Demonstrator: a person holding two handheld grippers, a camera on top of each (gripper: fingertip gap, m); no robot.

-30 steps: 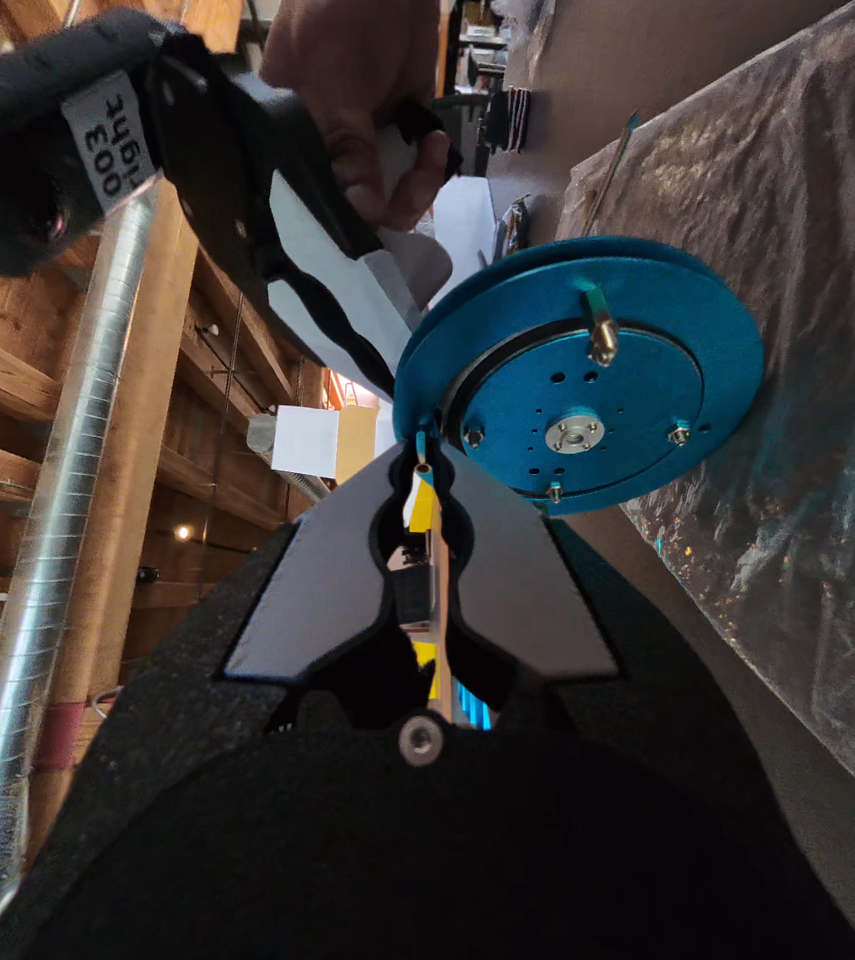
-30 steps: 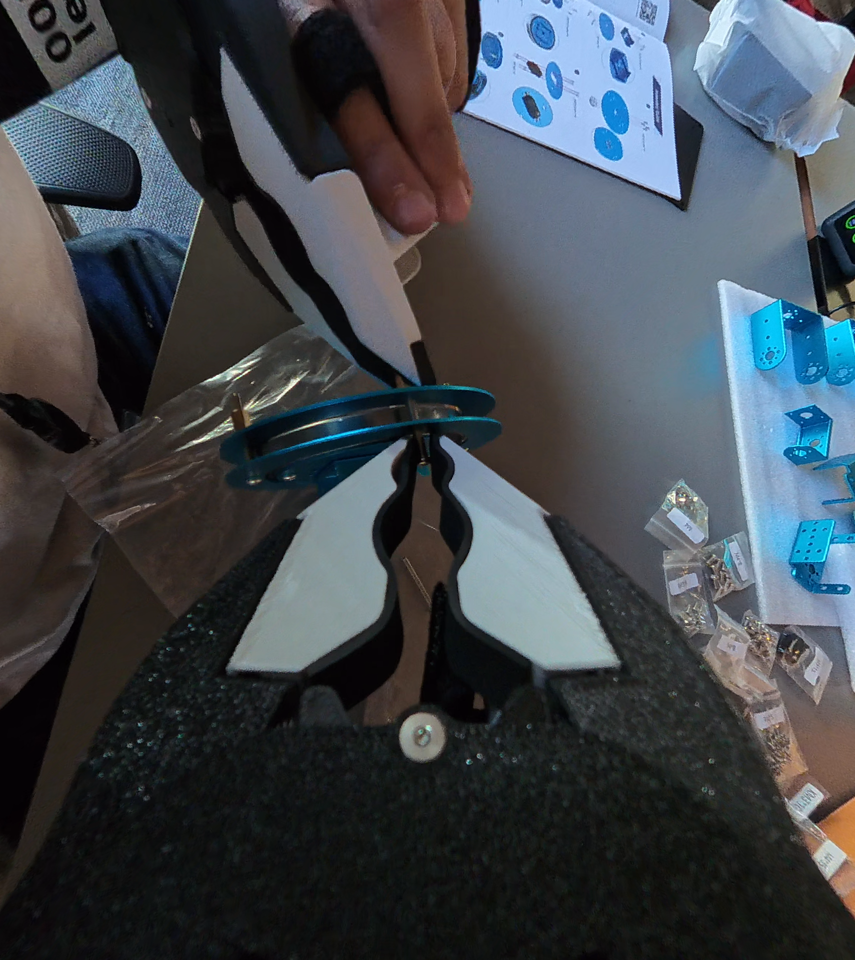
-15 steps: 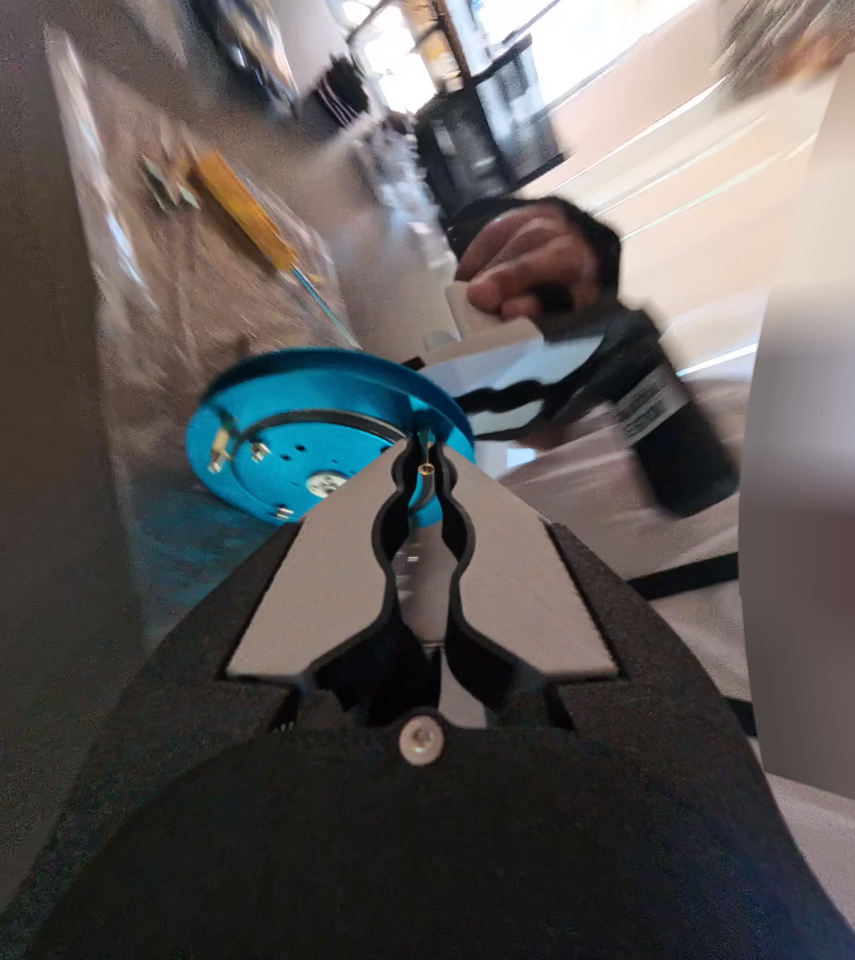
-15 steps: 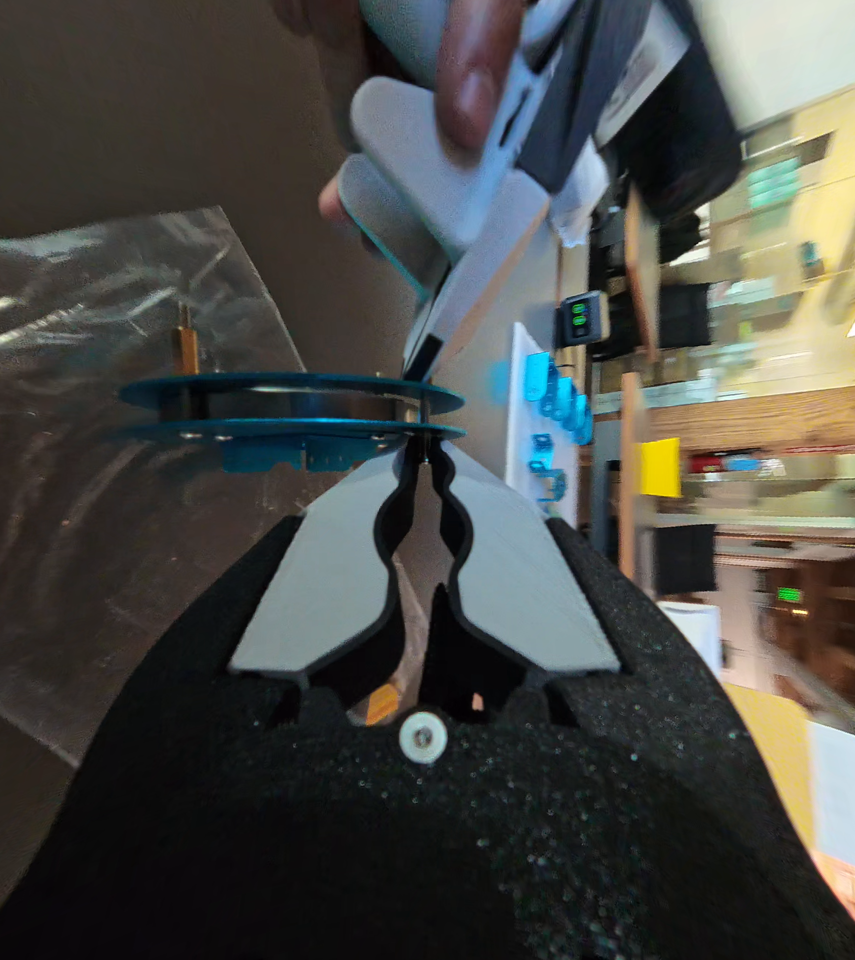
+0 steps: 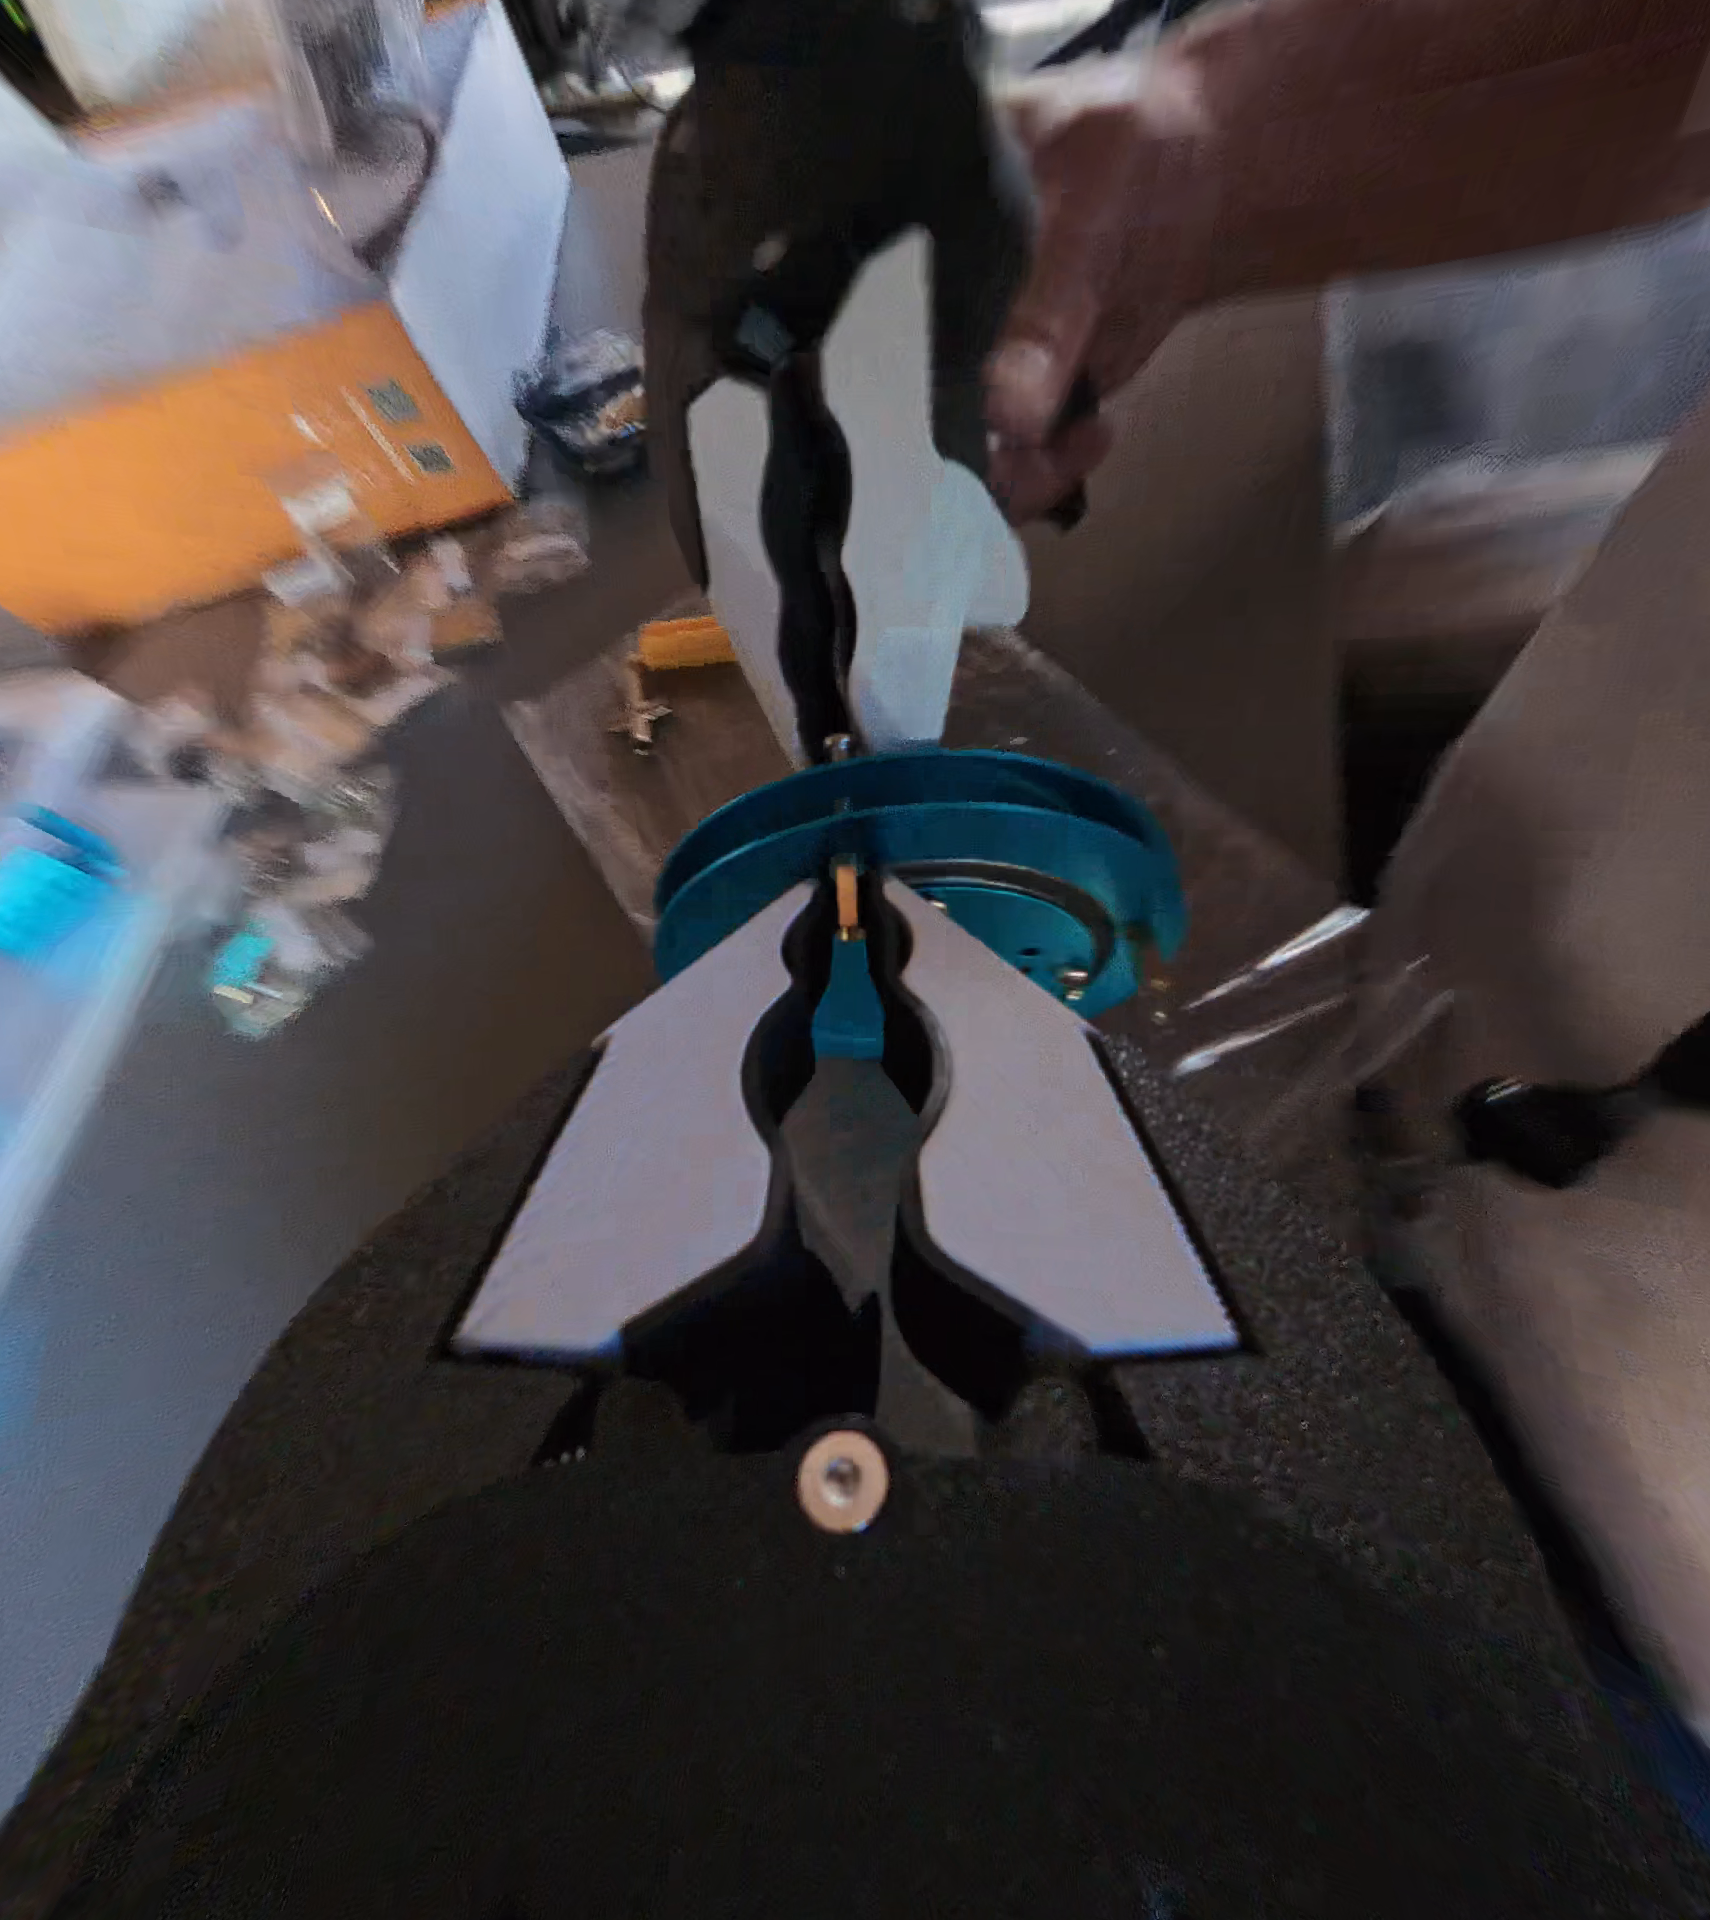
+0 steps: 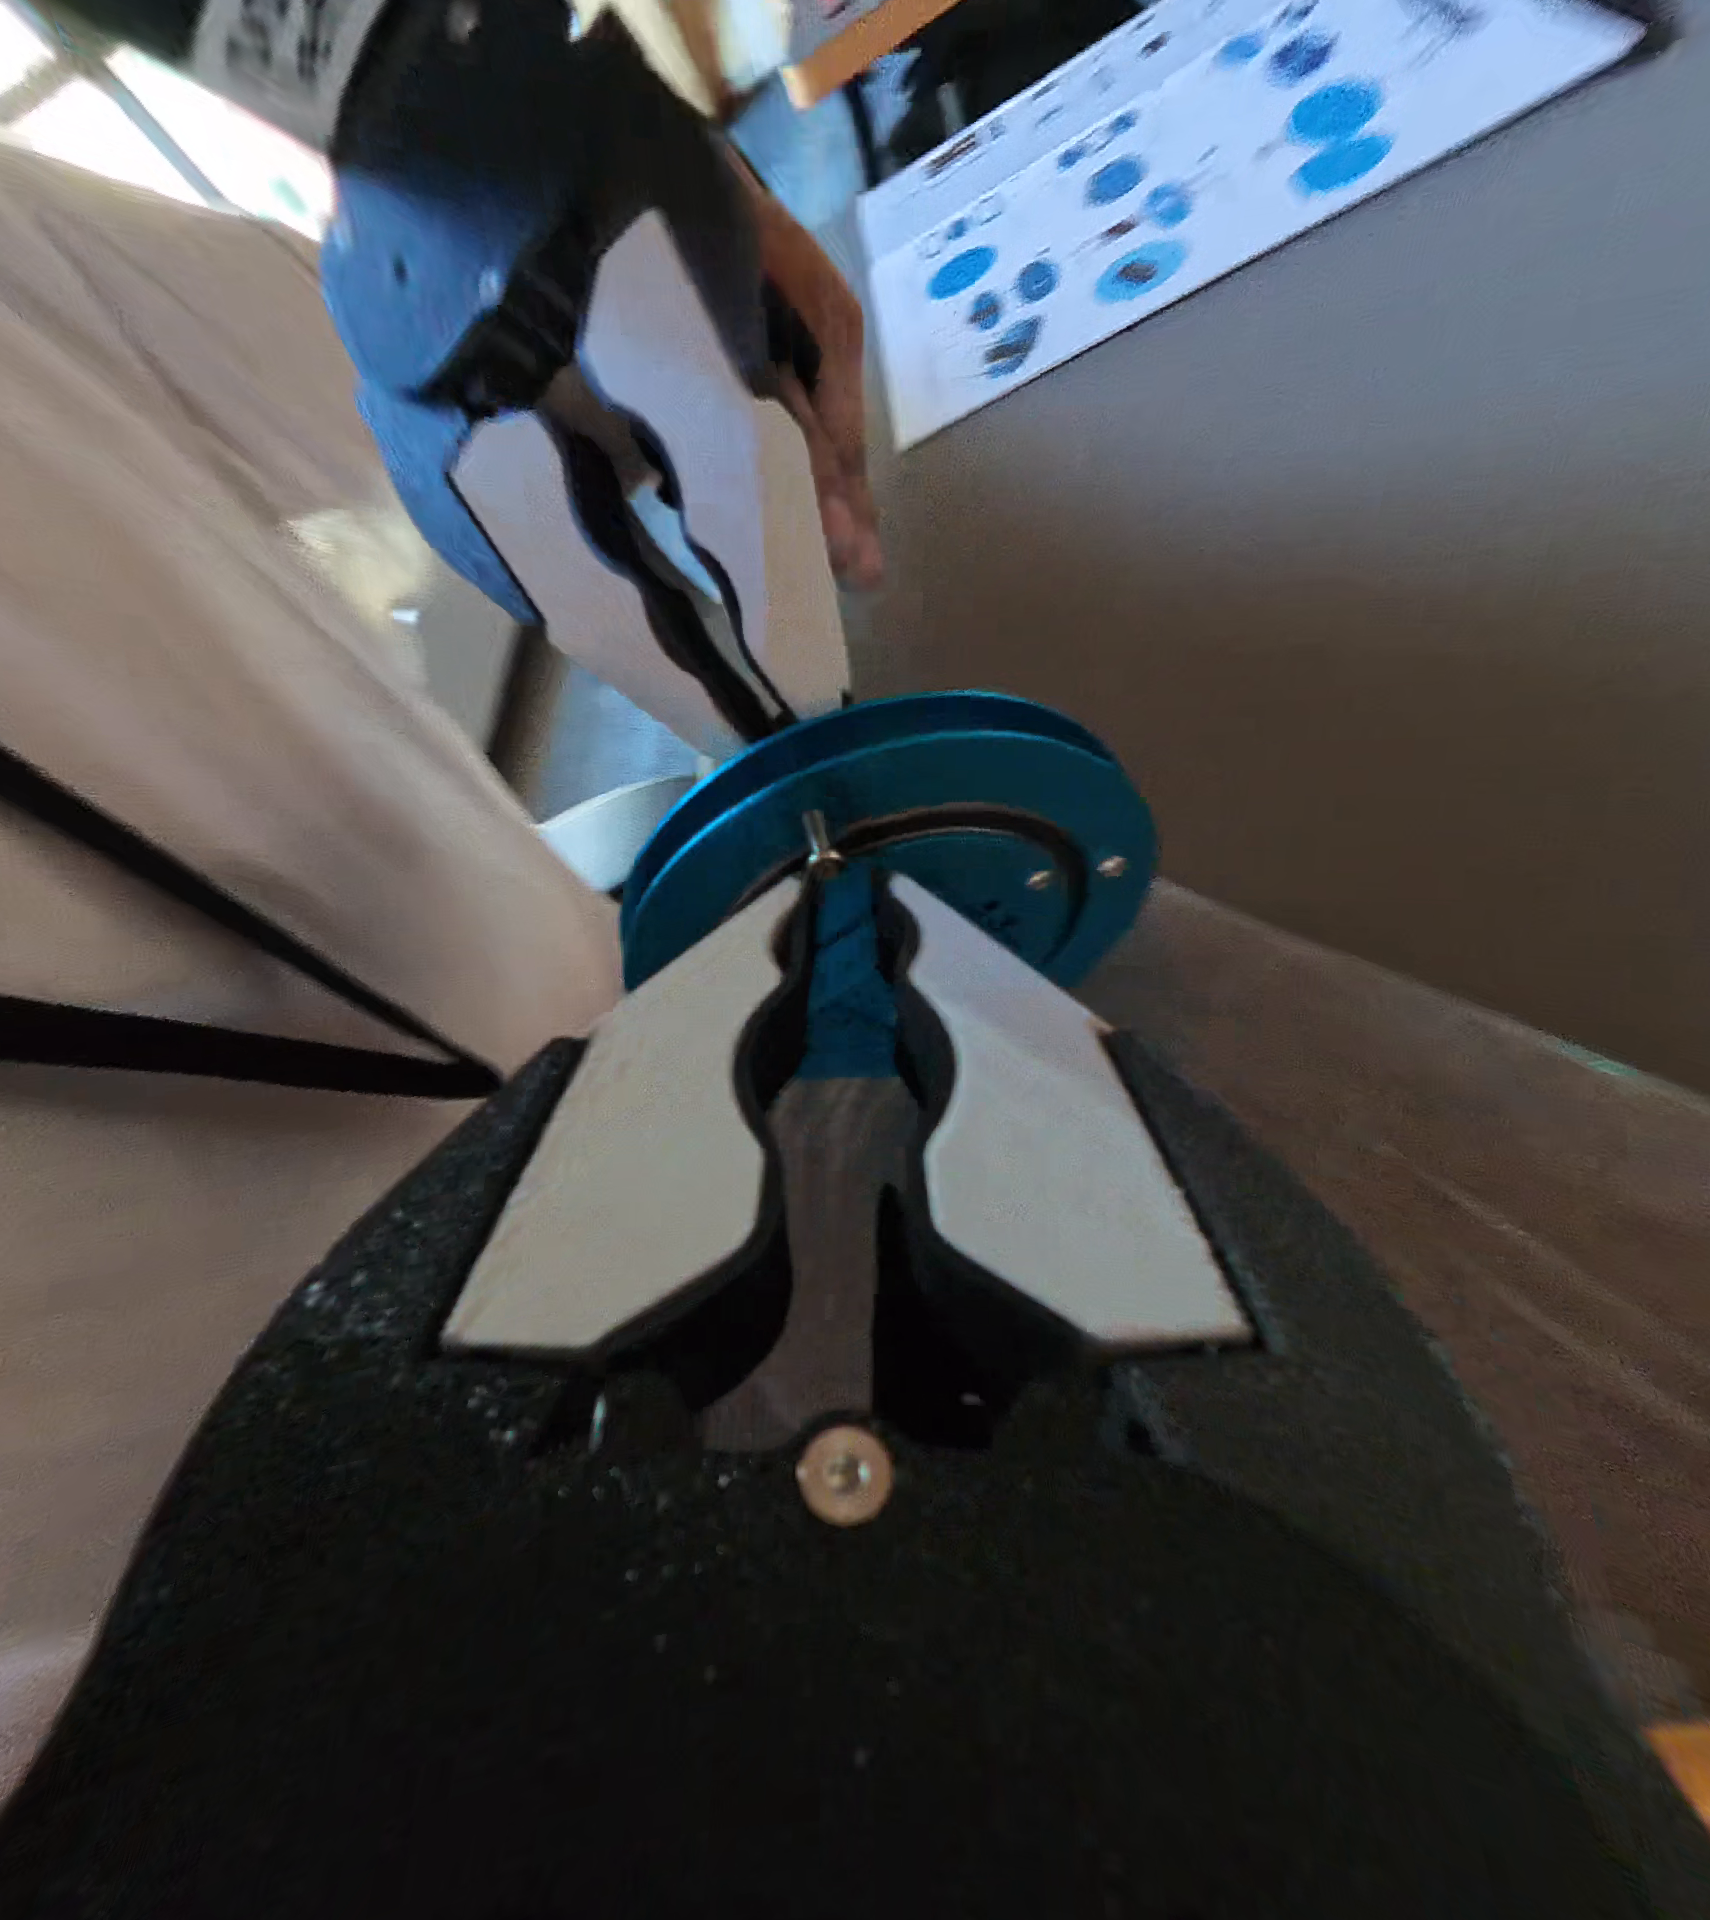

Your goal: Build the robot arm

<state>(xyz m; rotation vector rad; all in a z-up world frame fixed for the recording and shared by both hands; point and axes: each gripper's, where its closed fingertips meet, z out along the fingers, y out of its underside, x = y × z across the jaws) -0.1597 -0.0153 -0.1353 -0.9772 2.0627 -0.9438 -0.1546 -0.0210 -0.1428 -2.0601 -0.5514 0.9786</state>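
My left gripper (image 5: 846,883) is pinched nearly closed on the near rim of the blue disc assembly (image 5: 986,831), two round blue plates stacked with a gap between them. A small brass post (image 5: 844,902) sits right at my fingertips, and a blue tab (image 5: 846,1003) shows in the slot between my jaws.

My right gripper (image 6: 830,883) is likewise closed down on the opposite rim of the same assembly (image 6: 976,790), its tips meeting at a small silver screw (image 6: 818,847). Each gripper shows in the other's view, coming down onto the far edge: the right one (image 5: 830,727) held by a hand (image 5: 1090,343), the left one (image 6: 789,707) with a hand (image 6: 830,416) behind it.

The assembly seems to be held above the grey table (image 6: 1402,571), tilted, though the blur makes it hard to be sure it is clear of the surface. A clear plastic sheet (image 5: 1277,987) lies just beside it. Farther off are an orange box (image 5: 186,468), blurred small parts bags (image 5: 342,727), and an open leaflet (image 6: 1194,177) with blue pictures. Beige clothing (image 6: 155,571) with a black strap fills one side.
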